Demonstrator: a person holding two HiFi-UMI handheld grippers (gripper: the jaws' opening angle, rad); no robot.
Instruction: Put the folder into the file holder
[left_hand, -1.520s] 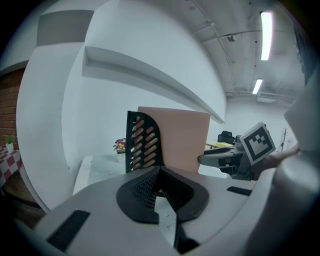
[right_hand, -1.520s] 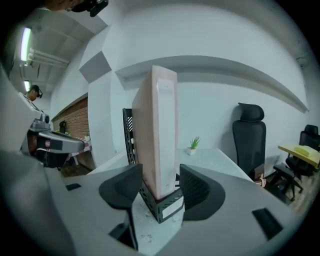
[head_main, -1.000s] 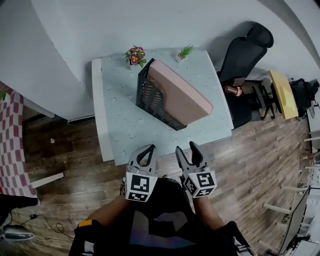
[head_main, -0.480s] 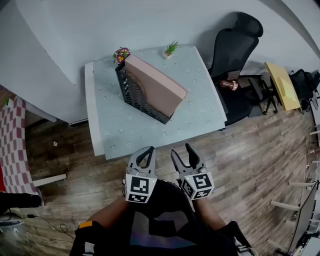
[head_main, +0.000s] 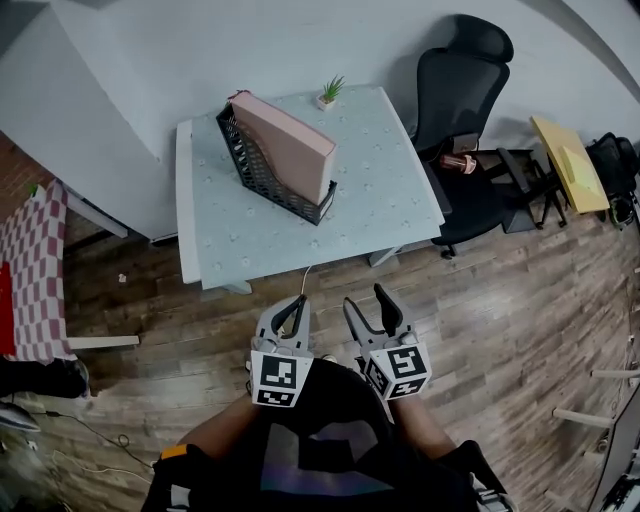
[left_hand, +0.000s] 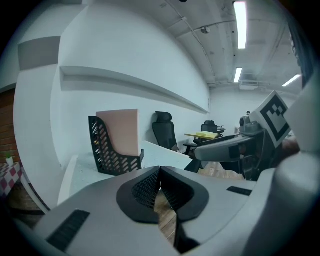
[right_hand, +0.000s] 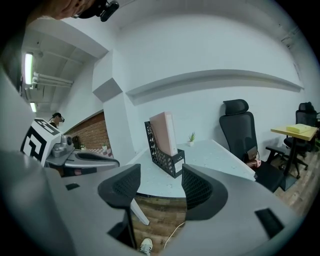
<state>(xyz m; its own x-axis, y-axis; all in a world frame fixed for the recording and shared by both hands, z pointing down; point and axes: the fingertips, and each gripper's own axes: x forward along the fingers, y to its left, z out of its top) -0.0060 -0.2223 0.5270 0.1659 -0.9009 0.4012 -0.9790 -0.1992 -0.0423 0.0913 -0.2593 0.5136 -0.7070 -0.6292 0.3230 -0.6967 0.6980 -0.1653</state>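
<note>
Farther back than a second ago, we see the table (head_main: 380, 190) bearing the black file holder (head_main: 262, 172) with the pink folder (head_main: 290, 150) standing inside, our left gripper (head_main: 301, 298) closed and empty, our right gripper (head_main: 364, 297) opening its empty jaws.

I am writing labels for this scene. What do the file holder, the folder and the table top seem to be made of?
File holder: matte black, slotted walls; plastic or coated metal.
Folder: plain pink, smooth, flat faces; likely card or plastic.
Table top: pale with small speckles; perhaps laminate, not certain.
</note>
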